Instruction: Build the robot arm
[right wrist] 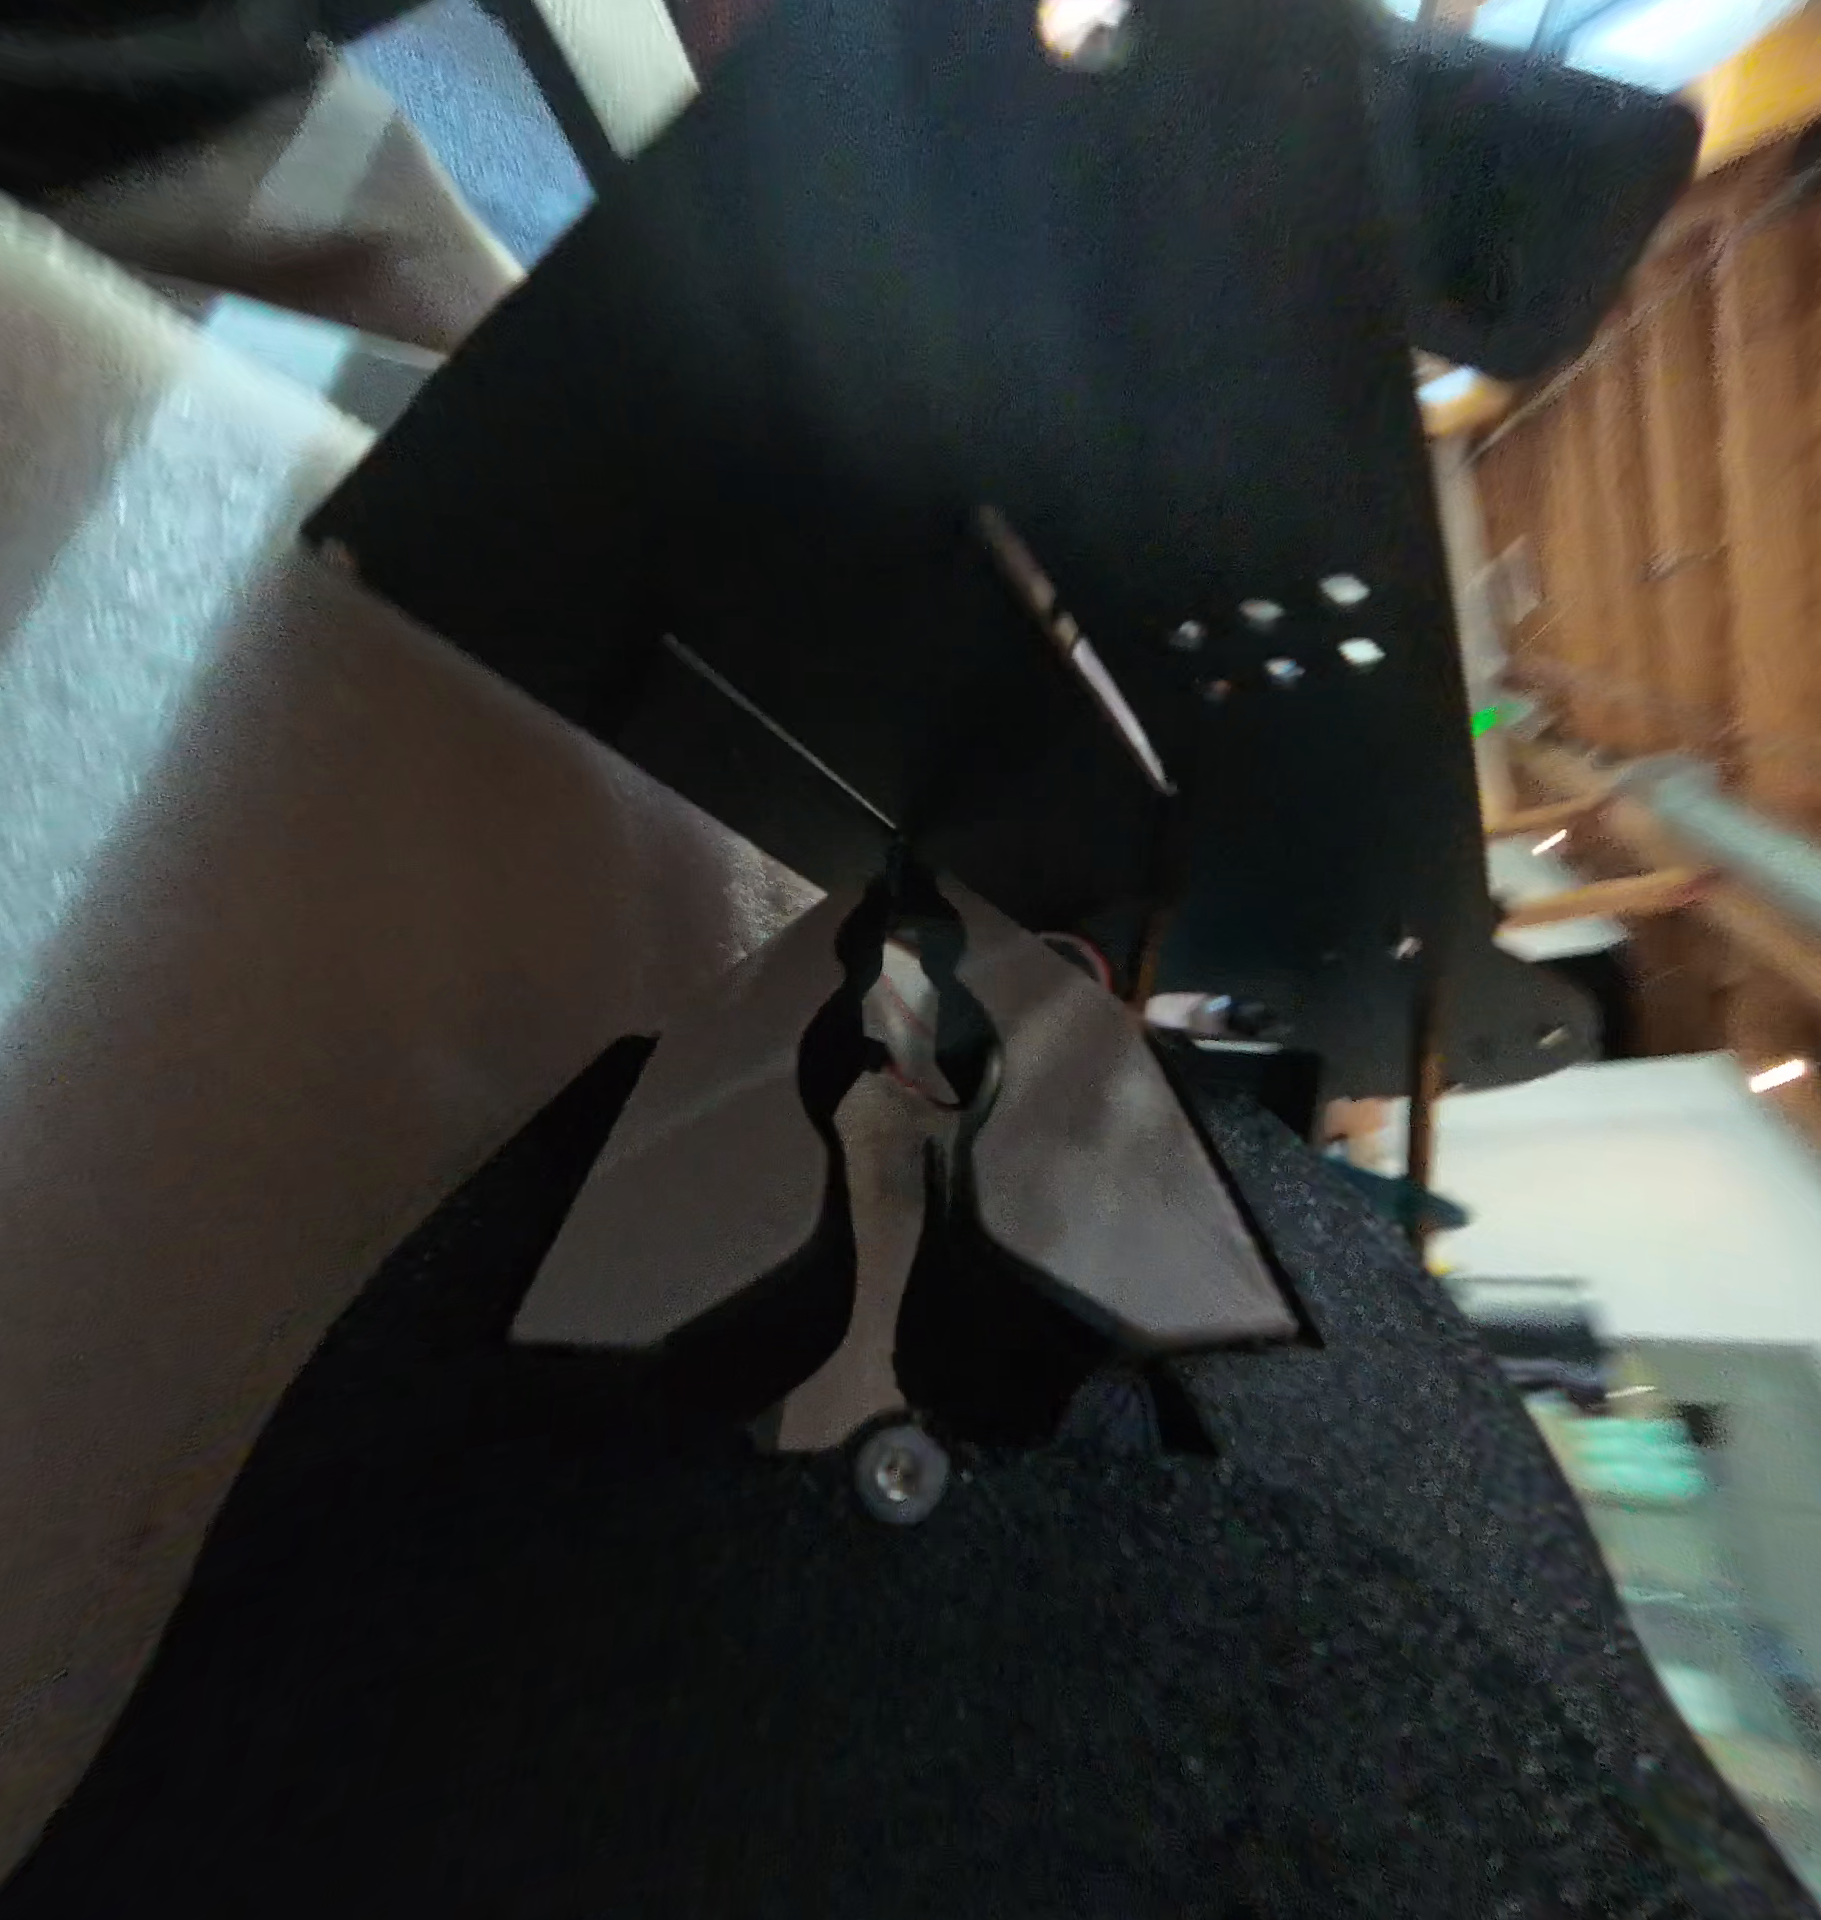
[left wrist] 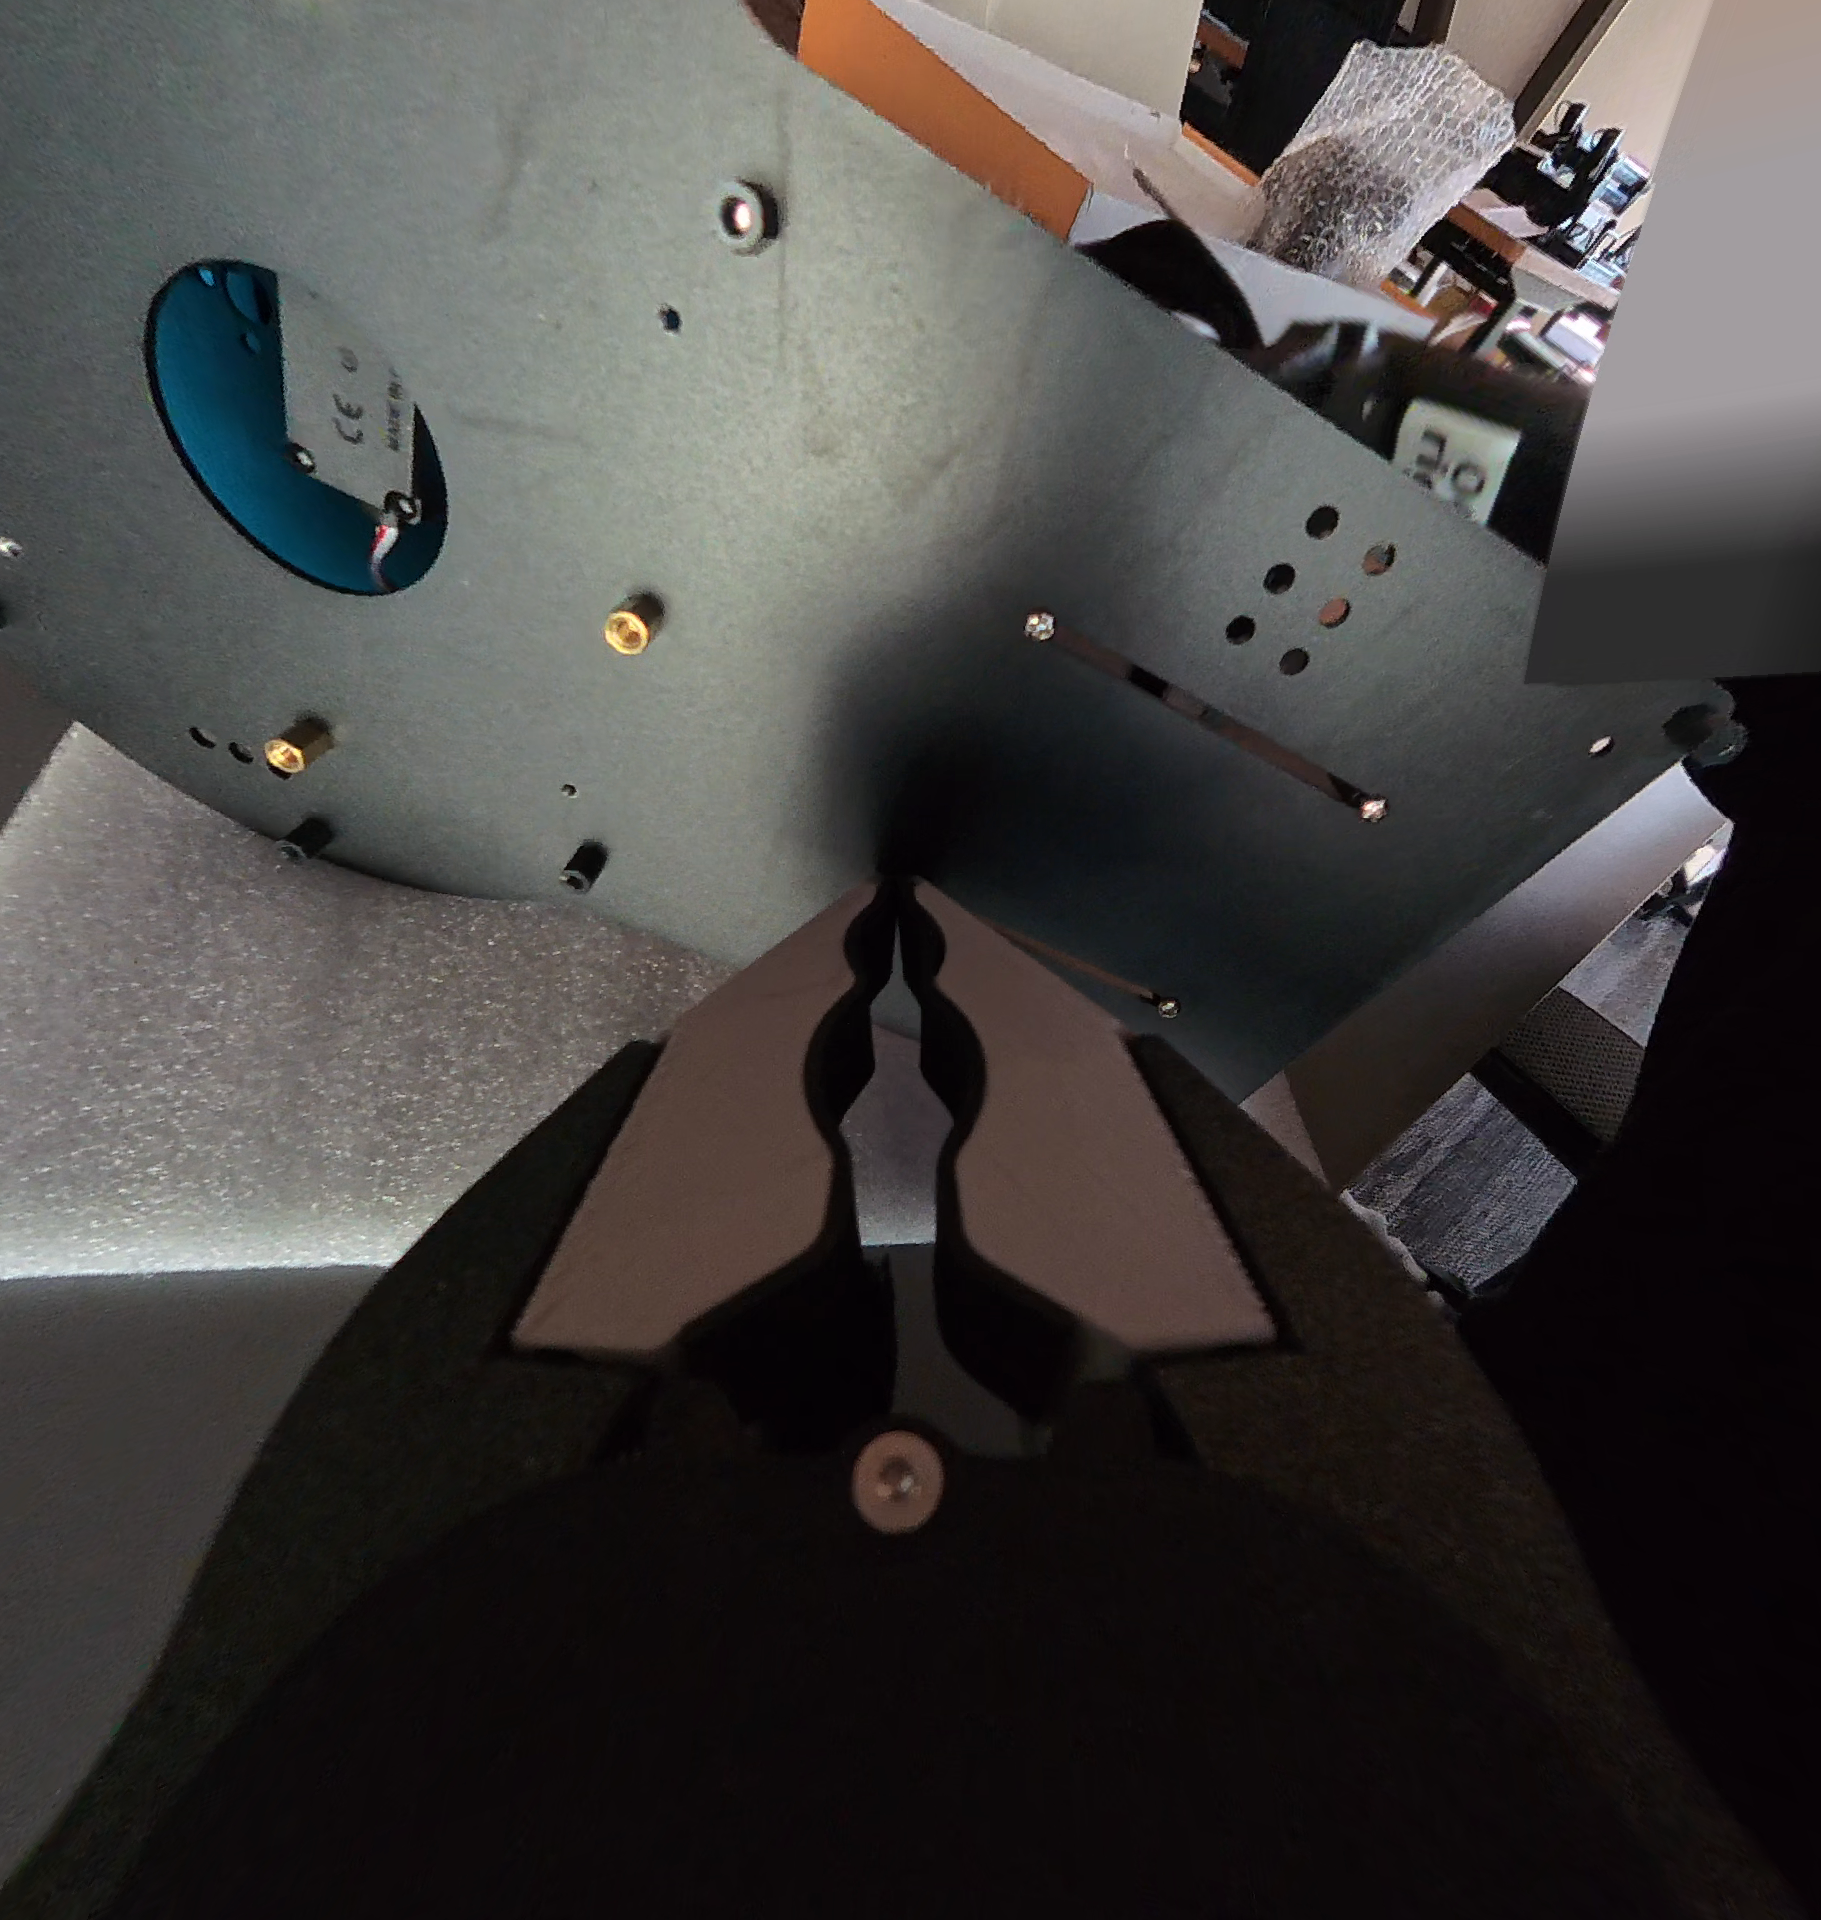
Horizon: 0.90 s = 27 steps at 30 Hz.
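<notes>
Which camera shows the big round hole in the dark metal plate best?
The left wrist view: the round hole in the metal plate is sharp and lit, with a blue part behind it. The right wrist view shows the plate dark and blurred, without that hole.

- One dark grey metal plate [left wrist: 594, 436], held up tilted ahead of the left gripper's tips.
- One large round cutout [left wrist: 293, 426] in that plate, up and to the left of the tips.
- Two brass standoffs [left wrist: 633, 623] on the plate, left of the tips.
- Six small round holes [left wrist: 1301, 592] in a cluster, up and to the right.
- Two long narrow slots [left wrist: 1207, 717], right of the tips.
- One sheet of white foam [left wrist: 262, 1039], lower left.
- One bubble-wrapped bundle [left wrist: 1384, 166], far ahead at upper right.
</notes>
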Each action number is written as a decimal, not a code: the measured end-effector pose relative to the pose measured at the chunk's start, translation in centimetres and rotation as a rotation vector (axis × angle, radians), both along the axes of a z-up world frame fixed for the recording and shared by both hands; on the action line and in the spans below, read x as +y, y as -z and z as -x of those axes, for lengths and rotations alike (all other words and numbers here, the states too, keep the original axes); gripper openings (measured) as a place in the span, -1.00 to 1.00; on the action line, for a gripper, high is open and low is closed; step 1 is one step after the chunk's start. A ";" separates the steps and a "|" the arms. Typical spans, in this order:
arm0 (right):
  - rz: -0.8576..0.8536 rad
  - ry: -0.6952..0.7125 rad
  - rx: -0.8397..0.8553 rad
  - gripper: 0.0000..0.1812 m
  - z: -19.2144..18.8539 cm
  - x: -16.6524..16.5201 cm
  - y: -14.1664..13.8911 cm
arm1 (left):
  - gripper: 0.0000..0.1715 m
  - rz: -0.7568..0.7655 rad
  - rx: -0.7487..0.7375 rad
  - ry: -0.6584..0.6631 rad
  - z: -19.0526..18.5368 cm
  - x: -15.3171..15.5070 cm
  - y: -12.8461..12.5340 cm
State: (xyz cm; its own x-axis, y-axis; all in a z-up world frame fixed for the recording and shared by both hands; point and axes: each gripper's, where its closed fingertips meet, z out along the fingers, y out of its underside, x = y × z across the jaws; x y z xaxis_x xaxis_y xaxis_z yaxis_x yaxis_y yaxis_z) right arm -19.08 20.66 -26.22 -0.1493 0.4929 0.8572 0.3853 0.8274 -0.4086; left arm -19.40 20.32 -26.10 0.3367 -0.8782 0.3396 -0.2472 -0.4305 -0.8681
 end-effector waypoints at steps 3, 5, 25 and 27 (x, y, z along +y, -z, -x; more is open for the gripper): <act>-0.194 -0.027 0.009 -0.95 0.0 0.3 0.1 | -1.00 0.013 -0.007 0.005 0.0 0.0 0.0; -0.161 -0.038 0.021 -0.95 0.1 0.6 0.2 | -1.00 0.019 -0.011 0.007 0.0 0.1 0.0; 0.202 0.181 0.002 -0.95 -0.2 0.2 0.5 | -1.00 -0.005 0.011 -0.002 -0.3 -0.3 -0.1; 0.196 0.198 -0.001 -0.95 -0.1 0.2 0.5 | -1.00 -0.003 0.011 -0.001 -0.3 -0.3 0.0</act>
State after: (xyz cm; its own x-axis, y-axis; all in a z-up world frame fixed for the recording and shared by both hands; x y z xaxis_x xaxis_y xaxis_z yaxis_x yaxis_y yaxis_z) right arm -18.94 20.82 -26.70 -0.0341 0.6689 0.7426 0.5319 0.6412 -0.5531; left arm -19.12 19.98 -26.05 0.3417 -0.8787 0.3333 -0.2564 -0.4283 -0.8665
